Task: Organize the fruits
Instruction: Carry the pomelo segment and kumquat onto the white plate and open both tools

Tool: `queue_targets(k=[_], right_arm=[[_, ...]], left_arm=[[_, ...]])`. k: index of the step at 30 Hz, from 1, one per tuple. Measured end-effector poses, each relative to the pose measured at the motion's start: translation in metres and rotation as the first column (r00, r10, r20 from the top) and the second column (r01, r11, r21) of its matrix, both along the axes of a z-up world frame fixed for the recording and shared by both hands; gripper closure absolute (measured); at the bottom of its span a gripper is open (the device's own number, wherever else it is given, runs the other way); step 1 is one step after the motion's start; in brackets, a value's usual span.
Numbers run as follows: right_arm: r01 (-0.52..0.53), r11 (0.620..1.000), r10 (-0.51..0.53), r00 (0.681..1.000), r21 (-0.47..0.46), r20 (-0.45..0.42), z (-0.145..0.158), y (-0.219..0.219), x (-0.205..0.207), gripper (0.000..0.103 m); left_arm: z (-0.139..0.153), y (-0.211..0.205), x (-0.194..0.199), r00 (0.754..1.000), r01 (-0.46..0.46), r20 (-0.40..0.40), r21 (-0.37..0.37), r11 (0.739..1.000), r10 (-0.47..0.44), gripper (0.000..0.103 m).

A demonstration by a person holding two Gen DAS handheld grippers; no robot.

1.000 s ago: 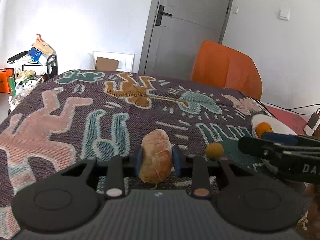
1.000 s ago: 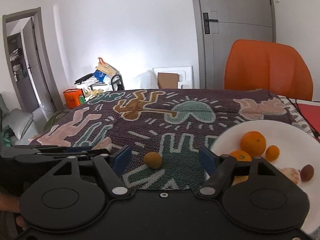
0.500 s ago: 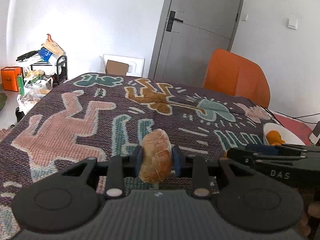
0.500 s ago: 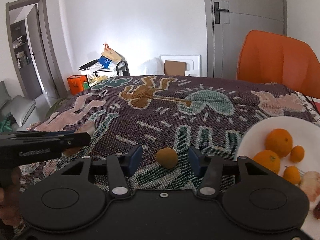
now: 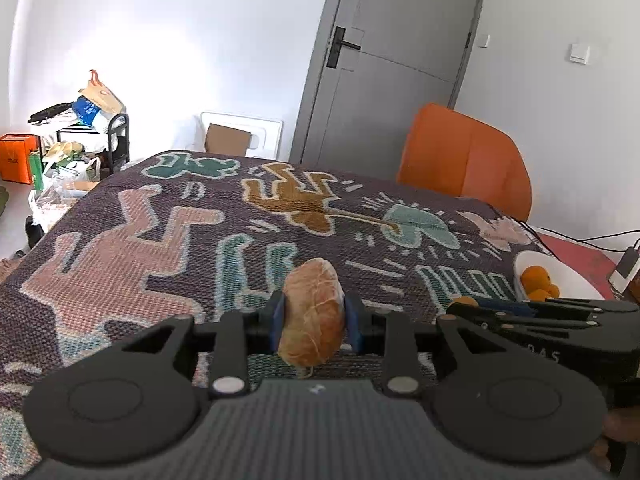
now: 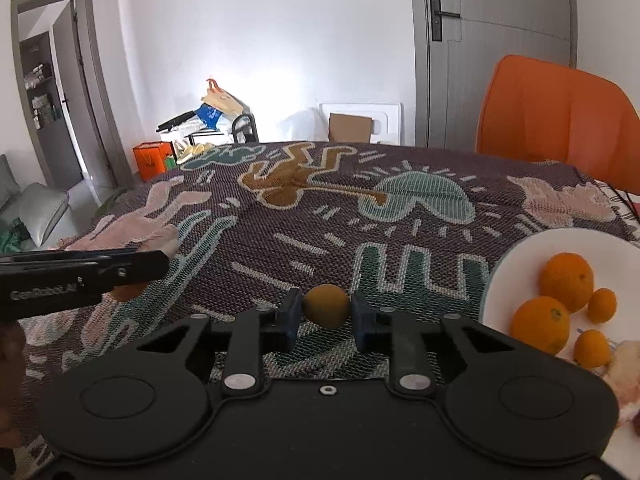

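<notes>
My left gripper (image 5: 314, 318) is shut on a peeled, pale orange citrus fruit (image 5: 310, 304), held just above the patterned tablecloth (image 5: 120, 264). My right gripper (image 6: 326, 314) is low over the cloth, its jaws closing on a small round yellow-brown fruit (image 6: 326, 305) with both blue pads against its sides. A white plate (image 6: 624, 264) at the right holds several oranges (image 6: 566, 276) and a peeled piece (image 6: 628, 376). In the right wrist view the left gripper (image 6: 164, 258) reaches in from the left.
An orange chair (image 6: 560, 120) stands behind the table's far right corner. A cable and a small device (image 5: 624, 268) lie past the plate. Beyond the far edge are a cart with bags (image 5: 88, 120), a cardboard box (image 5: 226, 140) and a grey door (image 5: 392, 60).
The right gripper's jaws have closed from wide apart onto the small round fruit, after moving in around it. The left gripper kept its hold on the peeled fruit and stayed about where it was.
</notes>
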State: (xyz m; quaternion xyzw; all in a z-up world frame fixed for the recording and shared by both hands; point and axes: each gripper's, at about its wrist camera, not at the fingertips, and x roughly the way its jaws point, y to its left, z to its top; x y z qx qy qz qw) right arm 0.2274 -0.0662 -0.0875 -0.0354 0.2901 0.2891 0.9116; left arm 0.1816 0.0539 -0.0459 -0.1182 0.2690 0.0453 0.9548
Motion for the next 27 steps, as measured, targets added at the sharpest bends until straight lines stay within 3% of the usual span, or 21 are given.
queue_targets(k=[13, 27], right_arm=[[0.069, 0.994, -0.073, 0.997, 0.08, 0.04, 0.025, -0.049, -0.013, 0.078], [0.182, 0.979, -0.187, 0.981, 0.093, 0.047, 0.024, -0.111, -0.014, 0.078]], left_arm=[[0.008, -0.042, 0.005, 0.996, 0.087, 0.025, -0.001, 0.996, -0.087, 0.073], [0.013, -0.084, 0.013, 0.986, 0.164, 0.036, 0.002, 0.986, -0.164, 0.073]])
